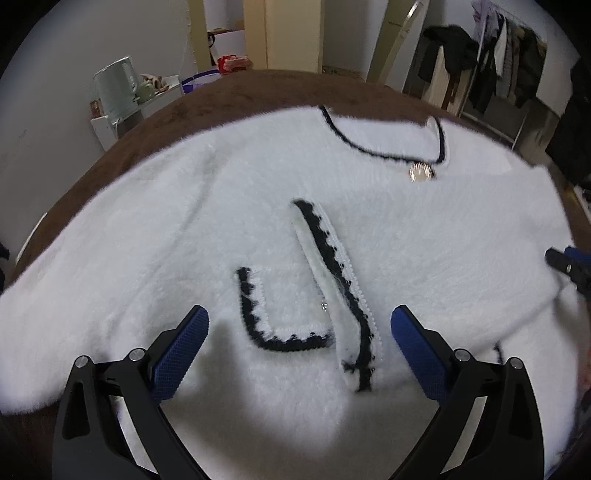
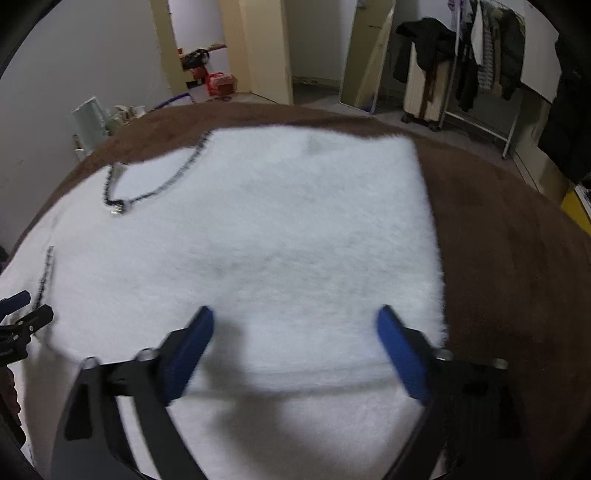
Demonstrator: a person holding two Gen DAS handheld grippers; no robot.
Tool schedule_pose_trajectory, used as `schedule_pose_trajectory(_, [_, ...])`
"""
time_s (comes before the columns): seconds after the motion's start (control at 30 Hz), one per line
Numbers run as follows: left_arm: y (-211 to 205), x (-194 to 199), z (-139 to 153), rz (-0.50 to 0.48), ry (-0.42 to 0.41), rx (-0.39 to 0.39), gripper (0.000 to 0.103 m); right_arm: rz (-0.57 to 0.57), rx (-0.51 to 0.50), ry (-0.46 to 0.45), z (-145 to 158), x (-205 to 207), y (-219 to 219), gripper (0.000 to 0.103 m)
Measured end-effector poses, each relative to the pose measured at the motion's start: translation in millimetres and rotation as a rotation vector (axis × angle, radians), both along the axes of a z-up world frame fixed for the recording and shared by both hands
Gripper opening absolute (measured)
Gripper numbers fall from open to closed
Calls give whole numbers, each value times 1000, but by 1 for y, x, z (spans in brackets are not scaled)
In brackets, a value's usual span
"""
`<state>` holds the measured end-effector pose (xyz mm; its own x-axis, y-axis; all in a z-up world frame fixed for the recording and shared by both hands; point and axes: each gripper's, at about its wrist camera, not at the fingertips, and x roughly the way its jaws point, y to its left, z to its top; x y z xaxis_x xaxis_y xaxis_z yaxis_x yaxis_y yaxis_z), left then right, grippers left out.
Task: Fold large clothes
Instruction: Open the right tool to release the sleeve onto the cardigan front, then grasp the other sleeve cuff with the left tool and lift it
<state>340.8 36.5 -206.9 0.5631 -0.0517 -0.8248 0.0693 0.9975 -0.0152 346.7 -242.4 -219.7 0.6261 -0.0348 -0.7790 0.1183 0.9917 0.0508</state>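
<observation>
A white fluffy cardigan with black trim lies spread on a brown bed cover. Its black-edged neckline and a silver button lie at the far side. A black-trimmed cuff and a pocket outline lie just ahead of my left gripper, which is open and empty above the cloth. My right gripper is open and empty over the cardigan's folded right part. The right gripper's tip shows at the left wrist view's right edge. The left gripper shows at the right wrist view's left edge.
Bare brown cover lies right of the cardigan. A pale kettle on a small white stand is at the far left. A rack of dark clothes and a suitcase stand at the far right. A doorway is behind.
</observation>
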Motion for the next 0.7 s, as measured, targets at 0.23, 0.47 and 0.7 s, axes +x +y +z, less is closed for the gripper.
schedule_pose_trajectory(0.23, [50,-41,49,112,-47,-115,97,113,11,-57,43,-23,44,92])
schedule_pose_trajectory(0.47, [129,-92,47,316,-42,-159,97,210,5,-69,59,-41,92,93])
schedule_pose_trajectory(0.7, [204,-146,21,469,-22,-118,97,286,-14,-61,57,-53,132,93])
